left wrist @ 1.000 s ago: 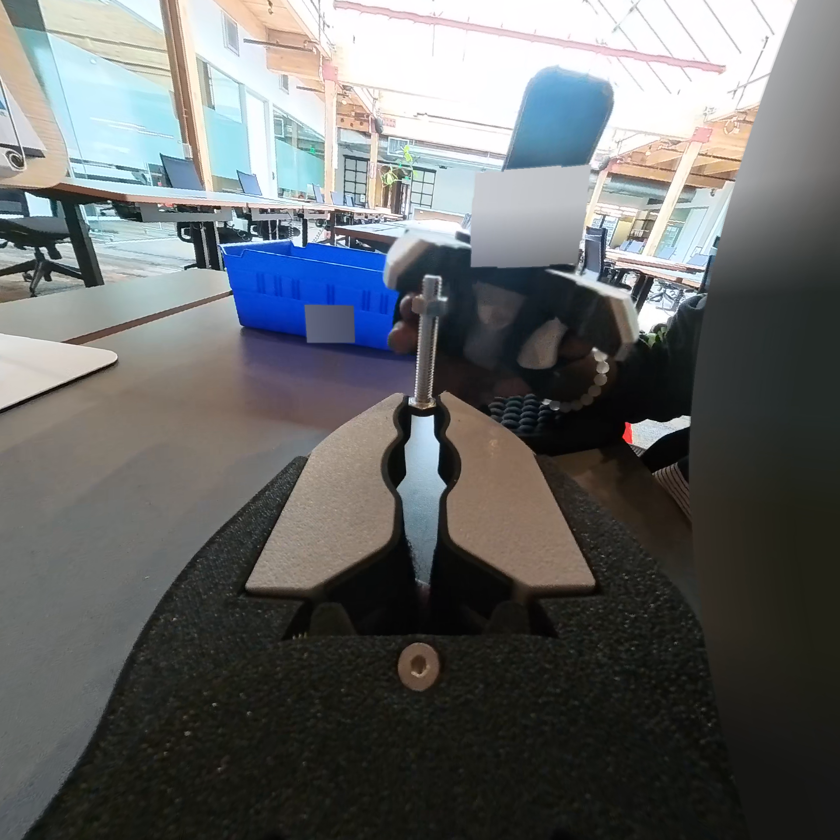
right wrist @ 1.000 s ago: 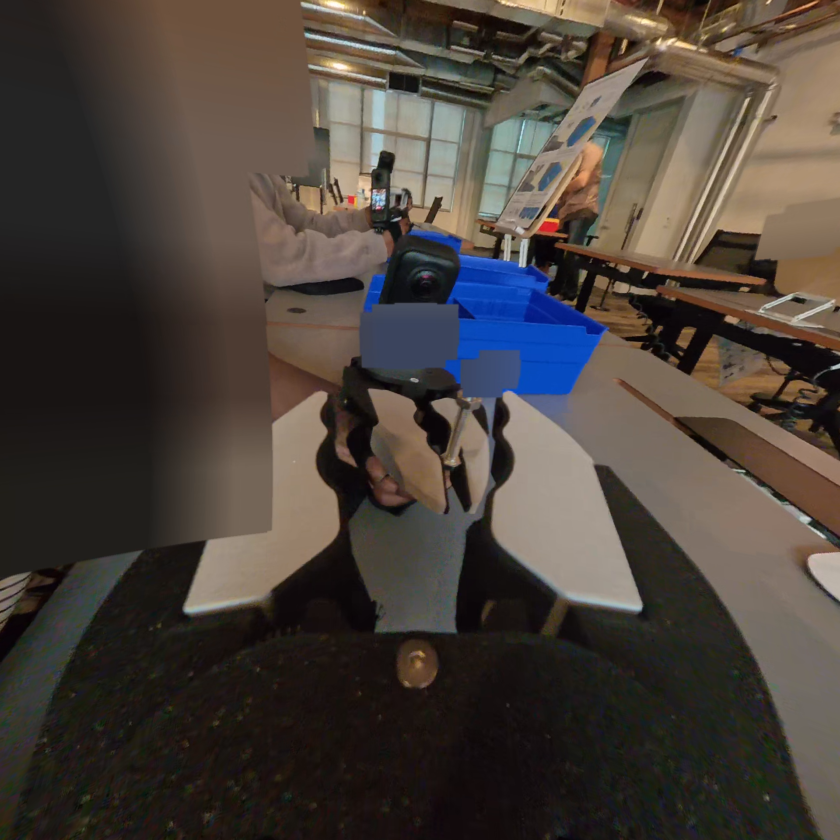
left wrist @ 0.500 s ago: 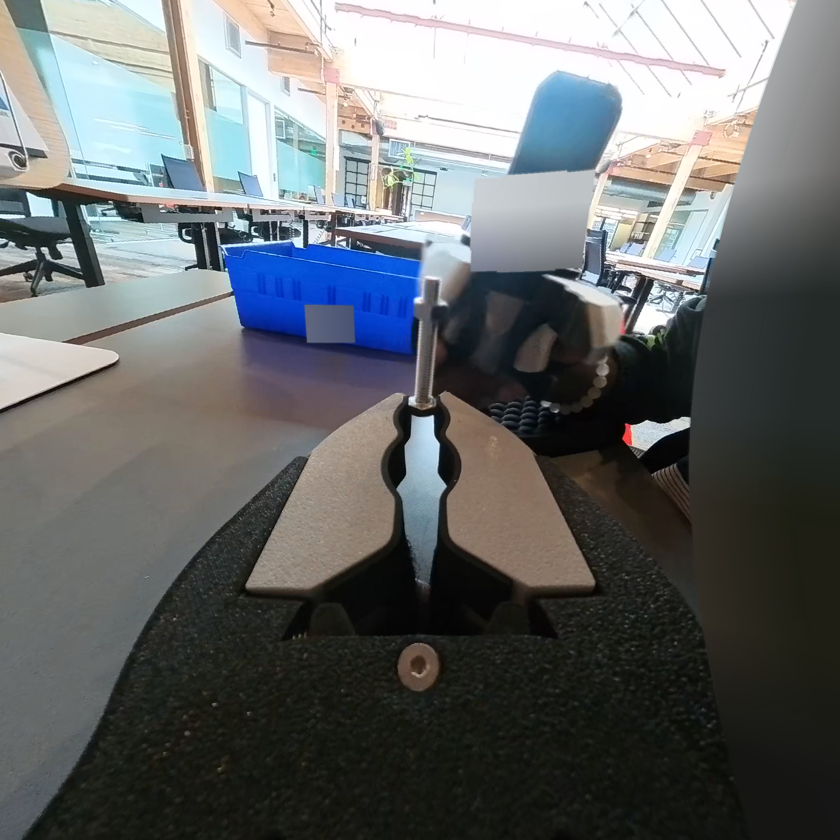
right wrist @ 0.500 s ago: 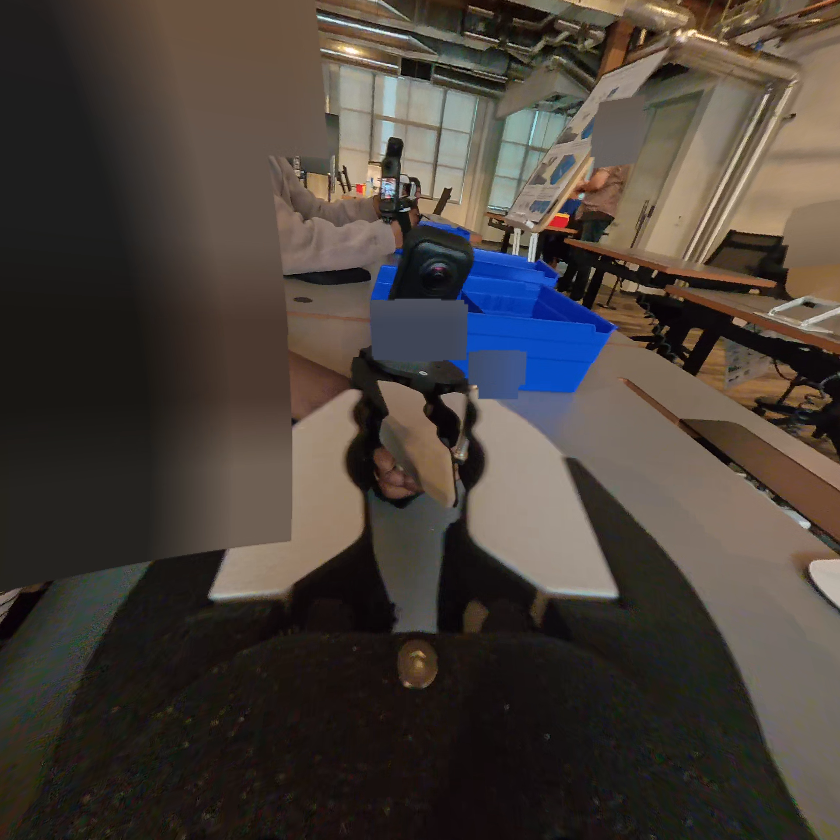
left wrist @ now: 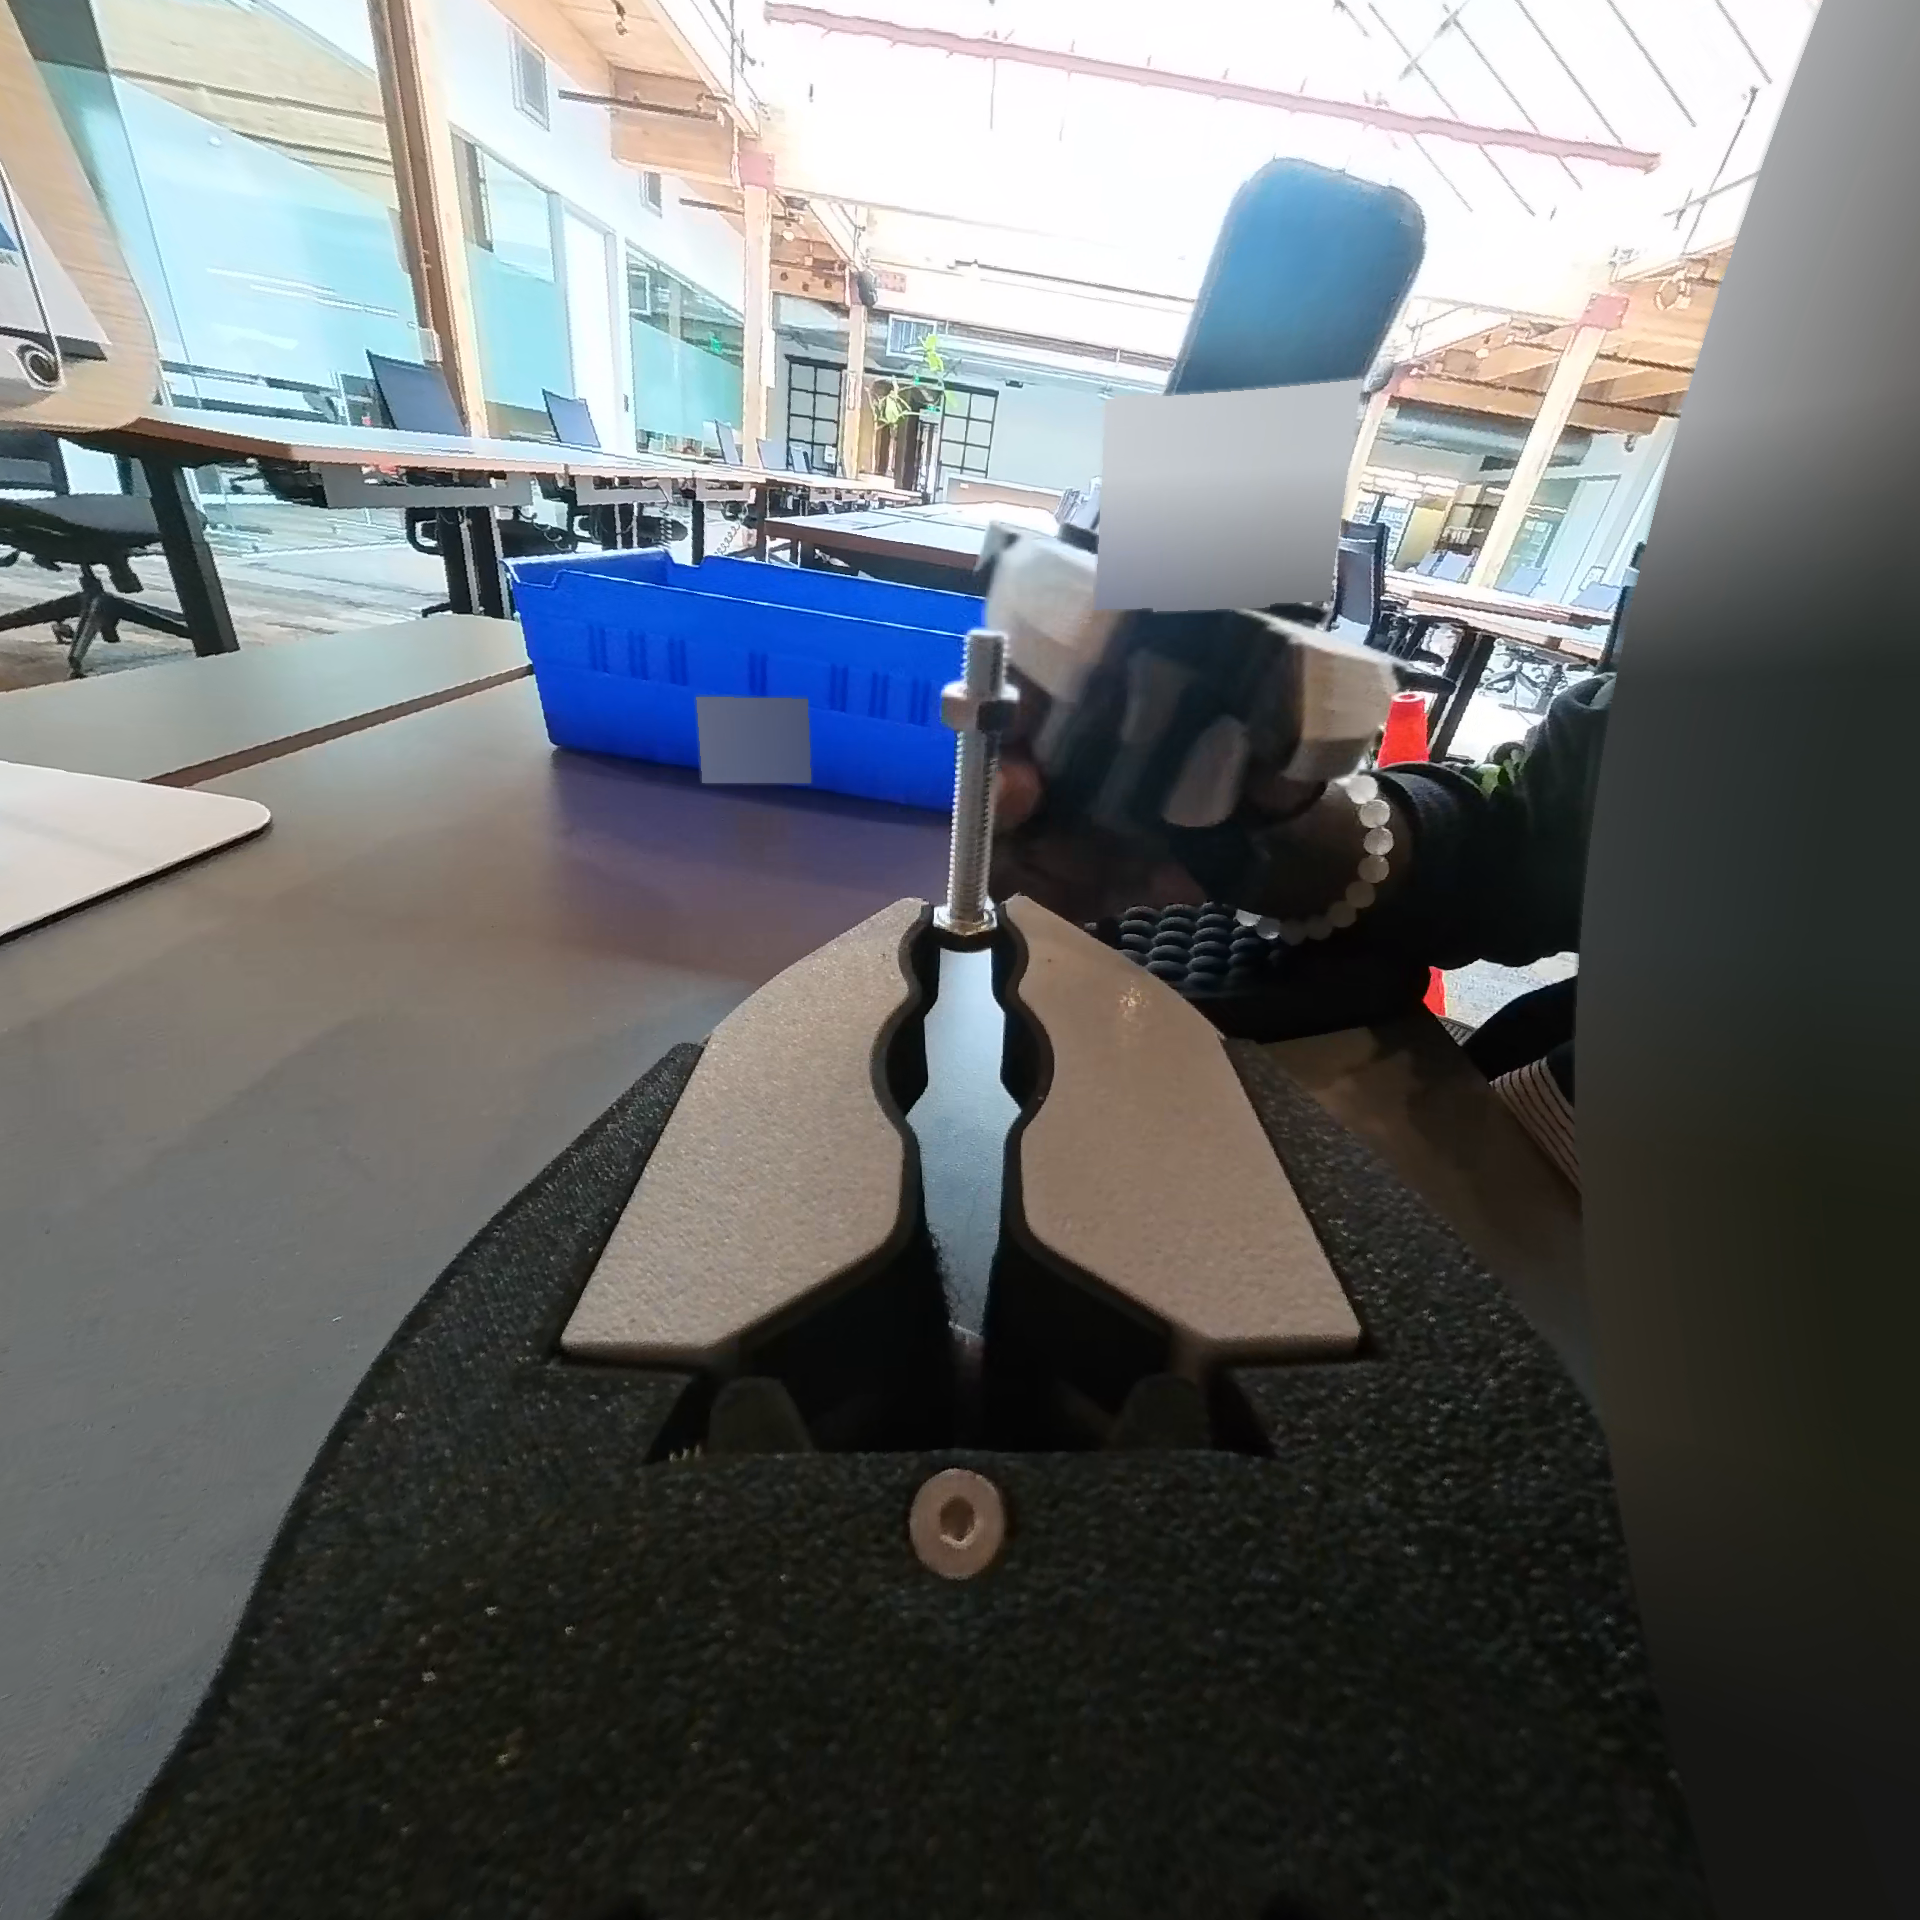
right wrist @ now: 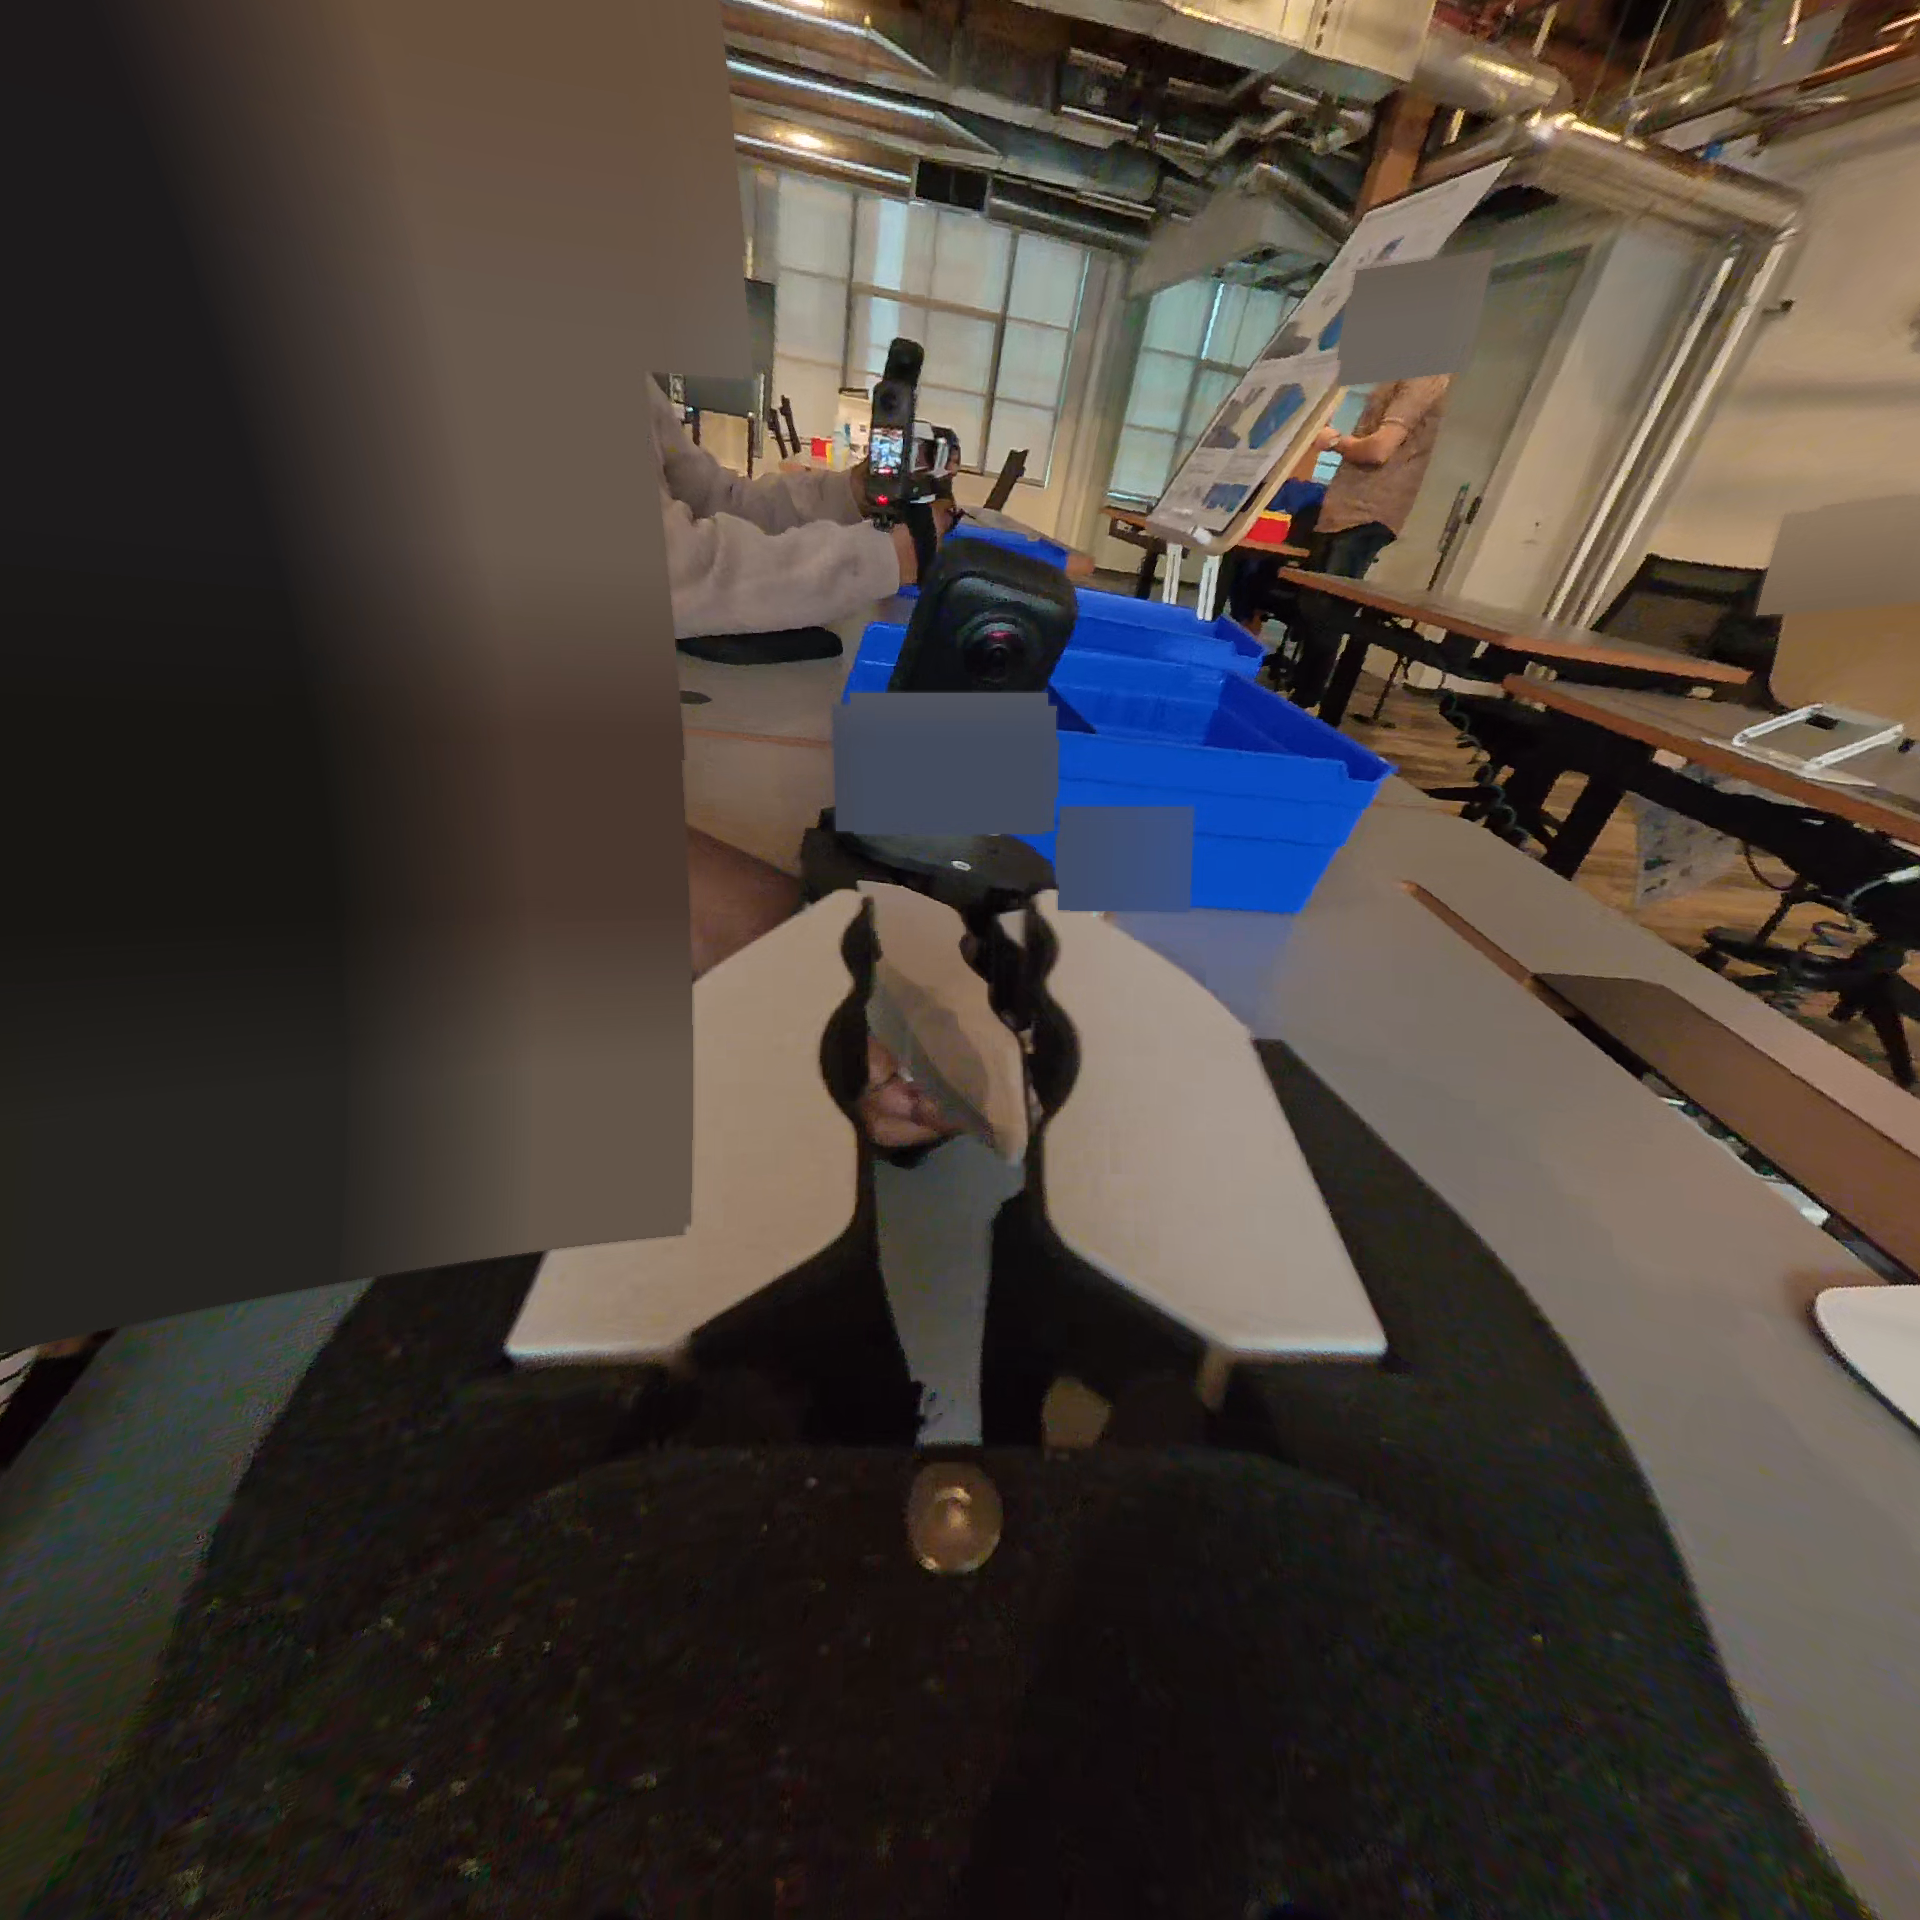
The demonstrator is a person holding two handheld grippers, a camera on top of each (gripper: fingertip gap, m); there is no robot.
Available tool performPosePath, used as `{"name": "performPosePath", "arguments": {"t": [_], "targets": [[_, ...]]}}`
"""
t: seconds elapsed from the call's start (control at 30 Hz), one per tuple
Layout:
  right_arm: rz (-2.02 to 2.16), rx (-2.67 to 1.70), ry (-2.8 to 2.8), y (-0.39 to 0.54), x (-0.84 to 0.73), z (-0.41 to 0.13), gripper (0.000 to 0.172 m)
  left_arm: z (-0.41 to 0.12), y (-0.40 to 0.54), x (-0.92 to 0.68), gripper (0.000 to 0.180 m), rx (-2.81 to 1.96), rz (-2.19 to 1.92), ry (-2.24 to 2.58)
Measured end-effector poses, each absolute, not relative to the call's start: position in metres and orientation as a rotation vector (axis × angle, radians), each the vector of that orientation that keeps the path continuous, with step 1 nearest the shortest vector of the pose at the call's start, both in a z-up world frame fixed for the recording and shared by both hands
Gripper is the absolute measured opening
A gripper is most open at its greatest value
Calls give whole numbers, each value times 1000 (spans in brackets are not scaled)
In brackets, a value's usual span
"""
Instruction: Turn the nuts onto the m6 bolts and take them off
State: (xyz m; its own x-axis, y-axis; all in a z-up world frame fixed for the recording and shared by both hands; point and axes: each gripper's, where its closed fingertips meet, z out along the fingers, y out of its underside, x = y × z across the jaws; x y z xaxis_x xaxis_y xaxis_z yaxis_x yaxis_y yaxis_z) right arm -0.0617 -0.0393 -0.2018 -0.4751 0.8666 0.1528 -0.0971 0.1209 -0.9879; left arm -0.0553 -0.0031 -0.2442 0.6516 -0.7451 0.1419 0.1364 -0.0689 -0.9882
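Observation:
In the left wrist view my left gripper (left wrist: 968,920) is shut on the hex head of a silver bolt (left wrist: 971,810). It holds the bolt upright above the dark table (left wrist: 364,987). A silver nut (left wrist: 977,713) sits on the thread near the bolt's top. My right gripper (left wrist: 1164,717), held by a gloved hand, is just behind and to the right of the nut, with one white finger (left wrist: 1039,613) close to it. In the right wrist view my right gripper (right wrist: 951,925) has its jaws narrowed but still apart. The left gripper's finger (right wrist: 945,1029) shows between them. The bolt and nut are hidden there.
A blue bin (left wrist: 748,665) stands on the table behind the bolt and also shows in the right wrist view (right wrist: 1195,790). A white pad (left wrist: 104,831) lies at the left. A black ribbed object (left wrist: 1195,940) lies under the right hand. Another person's sleeve (right wrist: 769,540) rests on the far table. The tips of one gripper are about 5 centimetres away from the tips of the other.
My right gripper's jaws have narrowed steadily and it has come closer around the left gripper and the bolt's top. My left gripper and the bolt have stayed still.

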Motion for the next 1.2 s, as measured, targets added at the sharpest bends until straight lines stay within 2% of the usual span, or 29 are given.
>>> {"name": "performPosePath", "arguments": {"t": [0.07, 0.13, 0.2, 0.27, 0.3, 0.37, 0.47, 0.5, 0.57, 0.63, 0.67, 0.73, 0.83, 0.87, 0.93, 0.97, 1.03, 1.13, 1.2], "targets": [[1473, -805, -1555, -36, -67, -203, 57, -244, -3, -55, 9, -1471, -785, 539], [1483, -829, -1591, -39, -69, -209, 71, -244, -3, -55, 9, -1471, -785, 538], [1482, -817, -1621, -43, -67, -210, 58, -244, -3, -55, 9, -1470, -785, 540], [1465, -771, -1632, -44, -62, -208, 25, -244, -3, -55, 9, -1471, -782, 539], [1464, -768, -1616, -43, -61, -206, 23, -244, -3, -55, 9, -1472, -784, 537], [1460, -777, -1604, -41, -62, -205, 29, -244, -3, -55, 9, -1471, -785, 538], [1449, -803, -1574, -37, -68, -206, 60, -244, -3, -55, 9, -1472, -782, 542], [1453, -806, -1583, -38, -68, -207, 65, -244, -3, -55, 9, -1472, -782, 542], [1461, -803, -1603, -41, -67, -209, 56, -245, -3, -55, 9, -1473, -783, 539], [1470, -760, -1615, -44, -61, -206, 22, -244, -3, -56, 9, -1472, -782, 537], [1469, -762, -1596, -42, -60, -204, 20, -244, -3, -56, 9, -1472, -783, 535], [1458, -778, -1575, -37, -61, -202, 23, -244, -3, -56, 9, -1472, -784, 537], [1462, -807, -1533, -33, -66, -201, 58, -245, -3, -55, 9, -1473, -782, 540], [1465, -810, -1548, -34, -67, -203, 63, -244, -3, -55, 9, -1473, -782, 540], [1467, -809, -1585, -39, -67, -207, 63, -244, -3, -55, 9, -1473, -784, 538], [1465, -803, -1596, -41, -66, -207, 54, -244, -3, -56, 9, -1473, -784, 537], [1473, -759, -1624, -45, -60, -206, 18, -244, -3, -56, 9, -1473, -782, 538], [1465, -770, -1596, -41, -60, -204, 22, -244, -3, -56, 9, -1472, -784, 537], [1458, -803, -1555, -35, -65, -204, 48, -244, -3, -55, 9, -1473, -784, 539]]}}
